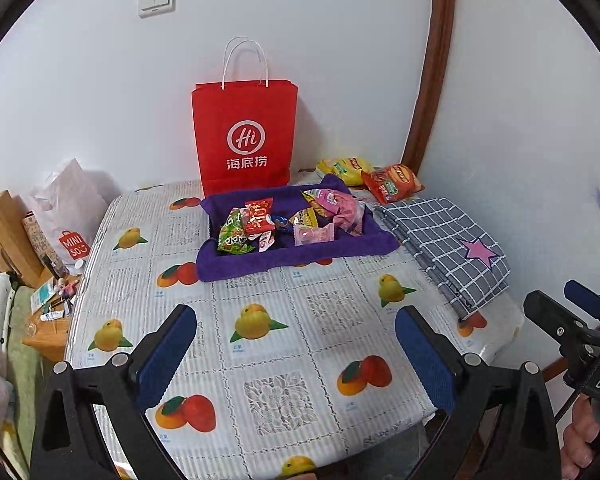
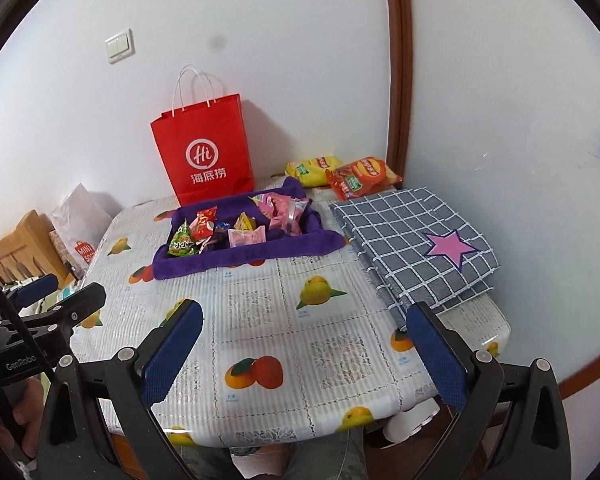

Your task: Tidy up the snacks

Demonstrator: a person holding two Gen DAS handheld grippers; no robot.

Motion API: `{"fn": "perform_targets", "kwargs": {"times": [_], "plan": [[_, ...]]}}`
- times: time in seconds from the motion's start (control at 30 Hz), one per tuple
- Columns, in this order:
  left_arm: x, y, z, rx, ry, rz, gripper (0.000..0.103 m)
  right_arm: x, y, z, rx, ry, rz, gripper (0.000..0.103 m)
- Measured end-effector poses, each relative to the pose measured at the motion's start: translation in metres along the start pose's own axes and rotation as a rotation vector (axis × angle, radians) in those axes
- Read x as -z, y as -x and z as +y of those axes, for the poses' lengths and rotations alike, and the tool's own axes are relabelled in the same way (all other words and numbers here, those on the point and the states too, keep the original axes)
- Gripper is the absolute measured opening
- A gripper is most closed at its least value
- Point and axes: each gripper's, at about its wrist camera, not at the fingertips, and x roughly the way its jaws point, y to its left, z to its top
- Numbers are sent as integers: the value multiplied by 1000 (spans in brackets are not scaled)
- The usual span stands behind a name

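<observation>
Two grippers, left gripper [image 1: 296,350] and right gripper [image 2: 304,344], hovered spread and empty over the bench [image 1: 260,344], small snacks [image 1: 288,222] gathered in a purple tray [image 1: 260,264], two chip bags [image 1: 370,176] loose behind it.

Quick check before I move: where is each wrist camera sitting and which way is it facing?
Left wrist: over the near table edge, facing the purple tray; the open left hand-held gripper frames it, the right hand-held gripper at far right.
Right wrist: same edge, further right, facing the tray; its own open fingers in front, the left one at far left.
Both share the red bag and checked cloth.
</observation>
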Motion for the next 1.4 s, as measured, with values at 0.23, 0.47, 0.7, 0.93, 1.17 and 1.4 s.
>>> {"fn": "perform_targets", "kwargs": {"times": [0.23, 0.47, 0.7, 0.93, 1.17, 1.4], "plan": [[5, 7, -7, -2, -11, -8, 101, 6, 10, 4, -1, 1, -14, 101], [7, 9, -8, 0, -6, -12, 101, 10, 12, 8, -1, 4, -16, 101], [10, 8, -7, 9, -7, -11, 101, 12, 14, 10, -10, 1, -20, 101], [11, 9, -7, 8, -2, -8, 101, 14, 14, 11, -17, -5, -20, 101], [12, 11, -8, 18, -6, -14, 101, 14, 14, 11, -17, -5, -20, 101], [12, 11, -9, 22, -7, -10, 101, 15, 14, 12, -18, -9, -19, 101]]}}
